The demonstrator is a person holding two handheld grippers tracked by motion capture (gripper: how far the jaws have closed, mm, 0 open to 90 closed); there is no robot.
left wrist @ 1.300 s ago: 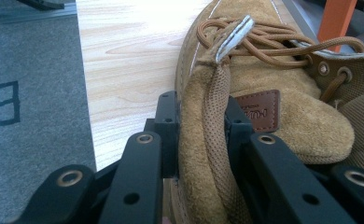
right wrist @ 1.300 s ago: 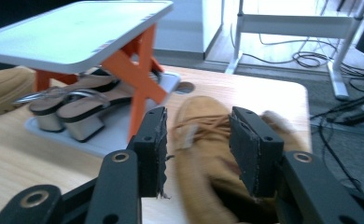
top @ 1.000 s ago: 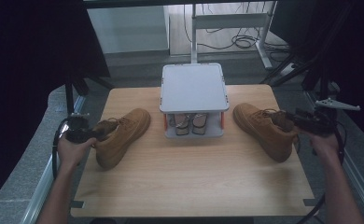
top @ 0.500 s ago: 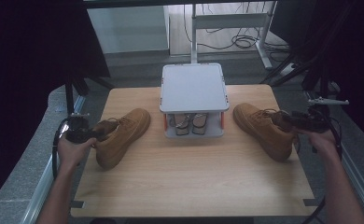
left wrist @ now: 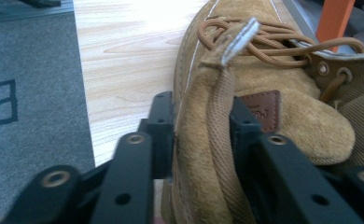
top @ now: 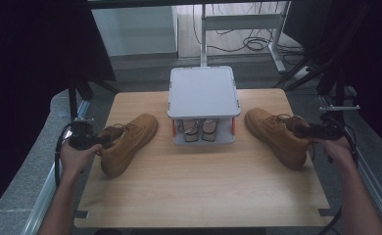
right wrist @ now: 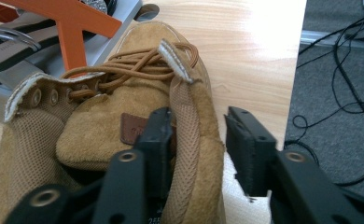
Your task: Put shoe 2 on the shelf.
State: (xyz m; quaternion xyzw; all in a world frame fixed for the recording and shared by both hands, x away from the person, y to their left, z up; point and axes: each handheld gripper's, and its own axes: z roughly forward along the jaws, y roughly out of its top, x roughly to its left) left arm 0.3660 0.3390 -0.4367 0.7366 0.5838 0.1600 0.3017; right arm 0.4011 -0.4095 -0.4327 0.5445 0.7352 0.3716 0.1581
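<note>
Wooden table (top: 199, 191), grey carpet (top: 17, 161) around

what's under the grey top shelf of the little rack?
On the lower tier under the rack's grey top sits a pair of dark strapped sandals, fronts facing the person, between orange posts. The top hides their rear halves and anything farther back.

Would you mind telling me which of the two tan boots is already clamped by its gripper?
The left boot: the left gripper presses both jaws on its heel. At the right boot, the right gripper stands open, one jaw clear.
</note>
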